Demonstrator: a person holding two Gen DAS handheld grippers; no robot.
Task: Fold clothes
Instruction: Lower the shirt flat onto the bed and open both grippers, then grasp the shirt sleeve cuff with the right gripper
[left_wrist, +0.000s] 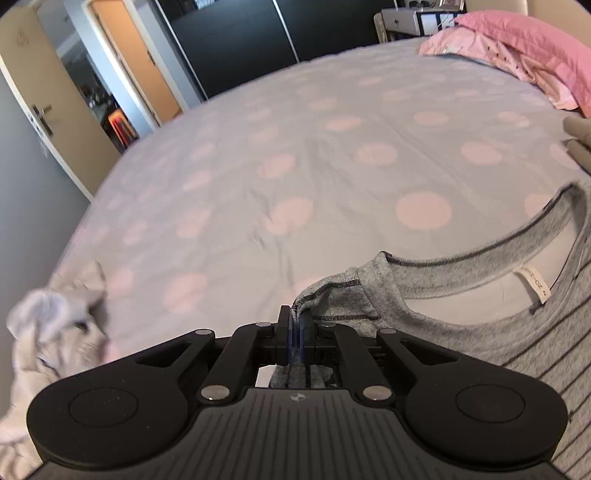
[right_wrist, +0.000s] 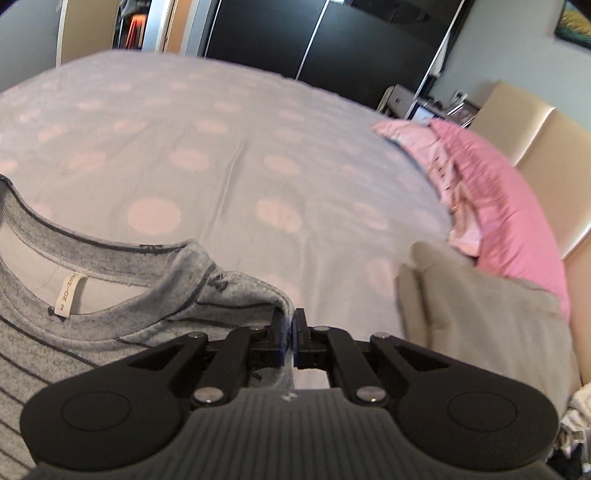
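Now, grip left: the left claw (left_wrist: 295, 325) is clenched on a shoulder seam of the grey striped top (left_wrist: 480, 332), a narrow fold of cloth pinched between its blue pads.
Grip right: the right claw (right_wrist: 288, 332) is clenched on the other shoulder of the same top (right_wrist: 74, 332), beside the collar.
Where the top is: stretched between the two claws by its shoulders, neckline and label facing the cameras, over the near part of the bed (left_wrist: 295, 166); whether its hem touches the cover cannot be told.
Risk, slipping: each claw holds only a thin edge of knit, so a jerk or uneven pull would probably drag a shoulder free.
Risk, crooked lay: if one claw leads, the top may land skewed or bunched, spoiling the fold.
Risk, snagging: the beige folded cloth (right_wrist: 480, 325) lies just beside the right claw and could catch a sleeve.
Also around: a crumpled white garment (left_wrist: 55, 332) near the left claw; pink pillows (left_wrist: 517, 44) well apart.
In the way: the middle of the bed looks bare.
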